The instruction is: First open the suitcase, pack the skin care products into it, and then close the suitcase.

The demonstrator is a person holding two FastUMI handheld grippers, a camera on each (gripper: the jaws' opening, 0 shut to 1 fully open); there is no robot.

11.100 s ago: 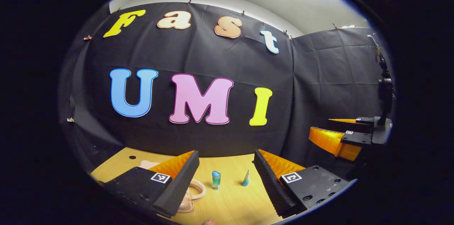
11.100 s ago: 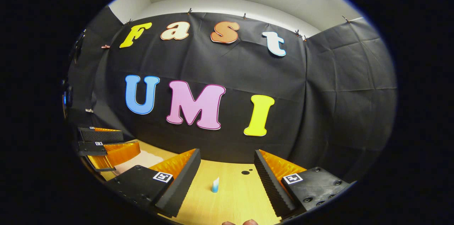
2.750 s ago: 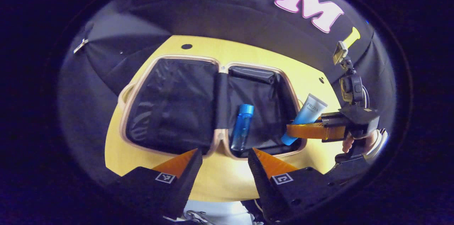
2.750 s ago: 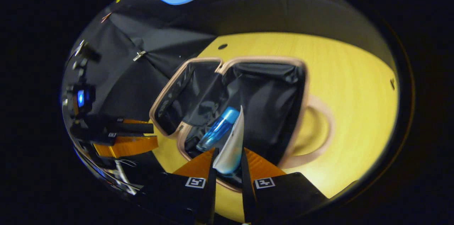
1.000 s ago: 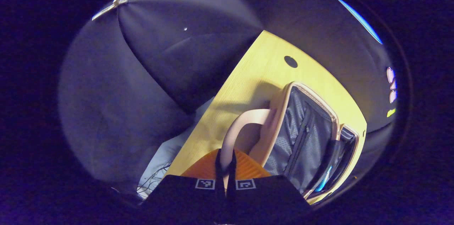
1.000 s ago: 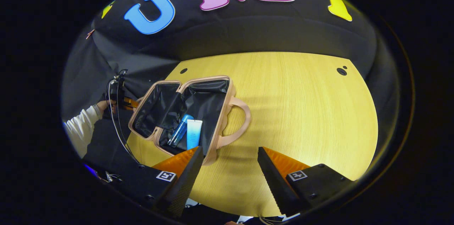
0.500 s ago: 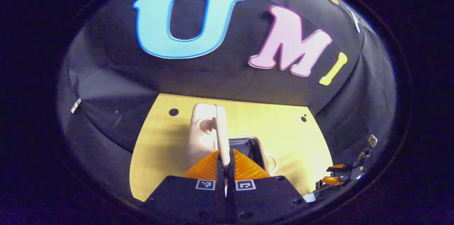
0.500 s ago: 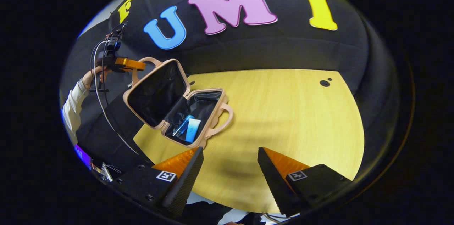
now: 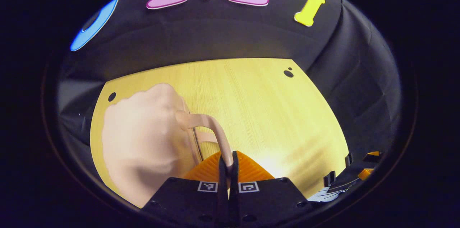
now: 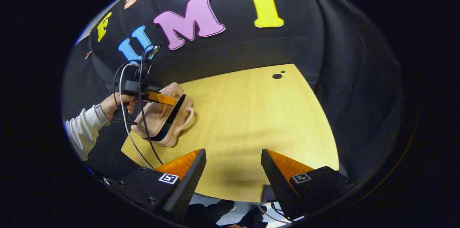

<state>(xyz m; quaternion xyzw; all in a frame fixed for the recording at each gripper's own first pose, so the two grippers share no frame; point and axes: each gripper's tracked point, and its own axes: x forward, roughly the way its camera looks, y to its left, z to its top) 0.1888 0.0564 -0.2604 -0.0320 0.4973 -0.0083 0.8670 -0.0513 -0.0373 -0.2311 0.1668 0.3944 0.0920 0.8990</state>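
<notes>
the left gripper [image 9: 228,163] is clamped on the handle [image 9: 210,127] of the suitcase [image 9: 143,142], its two fingers pressed together with the thin strap pinched between them at the bottom of the left gripper view. the suitcase is a pale pink case sitting at the left side of the wooden counter [image 9: 258,113], its lid lowered most of the way onto the base. in the right gripper view the suitcase [image 10: 163,118] sits at the far left of the counter [image 10: 244,124] near its edge, with a dark gap between lid and base, so it is not fully closed; the left gripper [image 10: 163,98] sits on top of it, held by a hand [image 10: 115,104] in a white sleeve [image 10: 81,127], with a cable looping down from it. the second handle rests on the counter on the case's right side. the right gripper [image 10: 233,170] hovers well apart from the suitcase over the near edge of the counter, fingers spread wide with nothing between them. its tips [image 9: 359,176] also appear at the lower right of the left gripper view.
</notes>
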